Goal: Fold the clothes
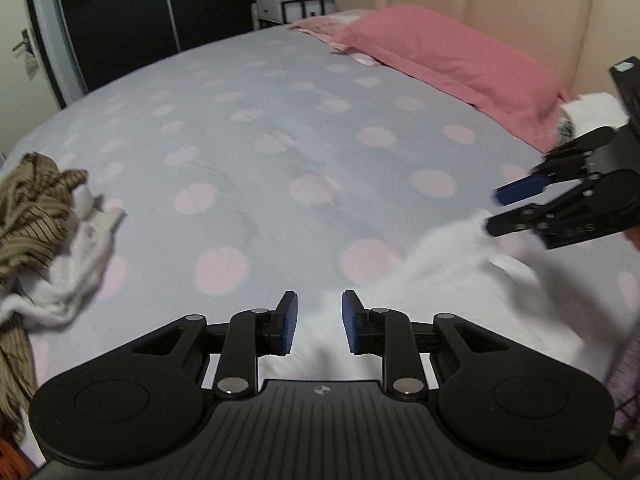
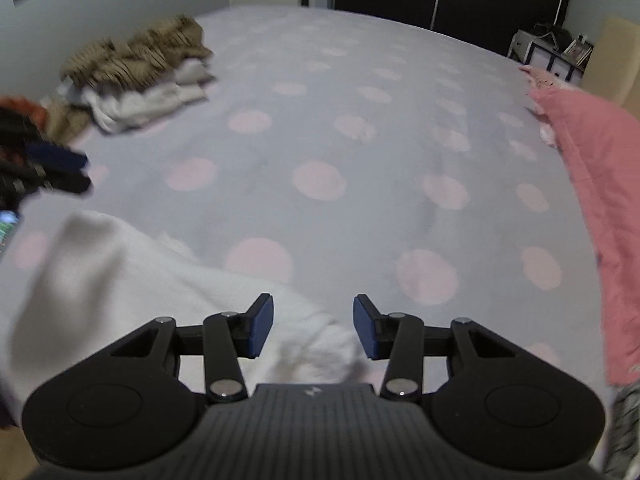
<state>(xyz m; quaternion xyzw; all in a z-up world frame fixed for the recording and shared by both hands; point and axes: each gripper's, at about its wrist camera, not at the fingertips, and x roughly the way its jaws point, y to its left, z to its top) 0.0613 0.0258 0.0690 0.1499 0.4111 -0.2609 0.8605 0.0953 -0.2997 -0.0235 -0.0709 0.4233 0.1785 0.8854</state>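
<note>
A white garment [image 1: 460, 280] lies spread on the near part of the bed, blurred in both views. My left gripper [image 1: 319, 308] hovers over its left end with the jaws open; white cloth shows in the gap, but the blue pads [image 1: 289, 320] do not press on it. My right gripper [image 2: 314, 314] stands open over the garment's [image 2: 100, 280] right end, a fold of cloth below the gap. Each gripper appears in the other's view: the right gripper [image 1: 496, 208] at the right edge, the left gripper [image 2: 76, 172] at the left edge.
A pile of brown striped and white clothes [image 1: 36, 216] [image 2: 140, 64] sits at the bed's far left. The sheet [image 1: 260, 100] is pale with pink dots. A pink pillow [image 1: 440, 52] [image 2: 600, 180] lies along the cream headboard [image 1: 500, 0]. A nightstand [image 1: 296, 8] and dark wardrobe [image 1: 120, 20] stand beyond.
</note>
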